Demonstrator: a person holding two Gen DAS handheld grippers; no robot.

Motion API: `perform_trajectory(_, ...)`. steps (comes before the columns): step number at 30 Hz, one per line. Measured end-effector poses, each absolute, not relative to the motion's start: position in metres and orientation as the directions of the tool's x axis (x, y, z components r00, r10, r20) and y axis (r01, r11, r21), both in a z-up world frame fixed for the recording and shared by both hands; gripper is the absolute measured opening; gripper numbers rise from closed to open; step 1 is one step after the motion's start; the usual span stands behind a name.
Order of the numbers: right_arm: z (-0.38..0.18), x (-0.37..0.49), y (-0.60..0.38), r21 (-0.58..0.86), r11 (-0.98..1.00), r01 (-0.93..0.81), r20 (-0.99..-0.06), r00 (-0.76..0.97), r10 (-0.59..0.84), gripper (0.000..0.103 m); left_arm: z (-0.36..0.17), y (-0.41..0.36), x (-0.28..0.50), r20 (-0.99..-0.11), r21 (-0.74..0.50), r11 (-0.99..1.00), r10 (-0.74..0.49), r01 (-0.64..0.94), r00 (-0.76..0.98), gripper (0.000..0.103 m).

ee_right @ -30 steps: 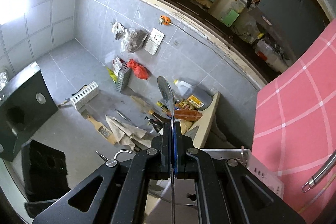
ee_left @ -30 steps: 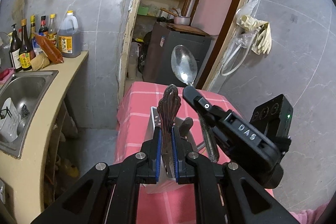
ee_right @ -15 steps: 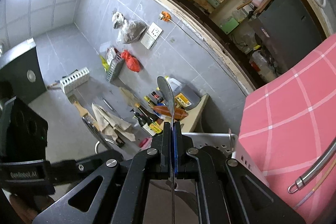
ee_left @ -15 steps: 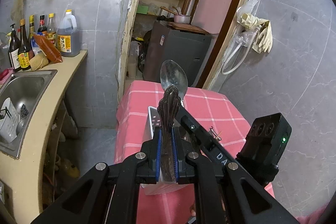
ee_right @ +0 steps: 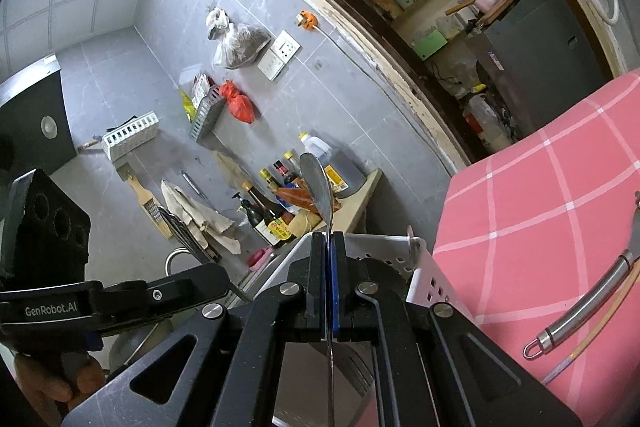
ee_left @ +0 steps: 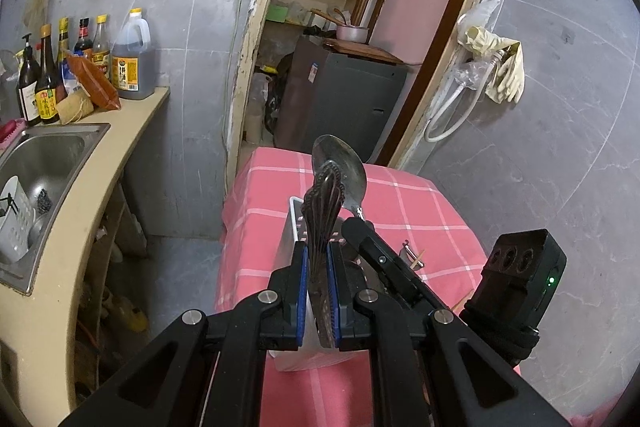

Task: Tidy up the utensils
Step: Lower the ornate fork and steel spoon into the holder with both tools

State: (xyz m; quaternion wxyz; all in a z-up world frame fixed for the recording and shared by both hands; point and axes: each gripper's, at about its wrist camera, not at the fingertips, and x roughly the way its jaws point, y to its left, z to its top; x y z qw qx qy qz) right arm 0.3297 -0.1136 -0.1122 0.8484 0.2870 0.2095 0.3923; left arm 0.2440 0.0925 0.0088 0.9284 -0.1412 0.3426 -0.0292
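Note:
My left gripper (ee_left: 319,259) is shut on a utensil with a dark ornate handle (ee_left: 323,199), its handle end pointing up, over the white perforated utensil holder (ee_left: 294,223) on the pink checked table. My right gripper (ee_right: 329,247) is shut on a steel spoon (ee_right: 318,183), bowl up; in the left wrist view that spoon (ee_left: 340,167) stands just behind the ornate handle, above the holder. The holder's rim (ee_right: 384,247) lies right under the right gripper.
A steel handle with a hanging ring (ee_right: 580,311) and thin sticks (ee_left: 418,259) lie on the pink cloth (ee_left: 420,211). A counter with a sink (ee_left: 36,163) and bottles (ee_left: 132,59) is to the left. A doorway and dark cabinet (ee_left: 344,95) are behind.
The right gripper has come down and leftward with the spoon, from up beside the holder to just over it. The left gripper has held about still with its utensil.

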Motion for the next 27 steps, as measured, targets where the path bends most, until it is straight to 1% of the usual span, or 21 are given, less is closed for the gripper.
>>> perform_trajectory(5, -0.112, 0.327, -0.112, 0.659, 0.522, -0.542, -0.127, 0.604, 0.787, 0.003, 0.009, 0.093, 0.244, -0.625, -0.283, 0.958, -0.15, -0.043, 0.766, 0.006)
perform_trajectory(11, -0.101, 0.332, -0.113, 0.686, 0.478, -0.548, -0.075, 0.6, 0.796, 0.003, 0.01, 0.094, 0.246, -0.622, -0.28, 0.959, -0.154, -0.035, 0.768, 0.006)
perform_trajectory(15, -0.096, 0.33, -0.114, 0.681, 0.486, -0.548, -0.094, 0.592, 0.8, 0.003, 0.012, 0.095, 0.244, -0.606, -0.294, 0.955, -0.162, -0.03, 0.779, 0.006)
perform_trajectory(18, -0.093, 0.325, -0.118, 0.649, 0.526, -0.549, -0.153, 0.584, 0.797, 0.003, 0.011, 0.095, 0.243, -0.602, -0.305, 0.952, -0.169, -0.029, 0.781, 0.006)
perform_trajectory(27, -0.066, 0.296, -0.14, 0.481, 0.682, -0.551, -0.42, 0.538, 0.731, 0.002, 0.002, 0.098, 0.229, -0.575, -0.346, 0.937, -0.175, -0.045, 0.799, 0.006)
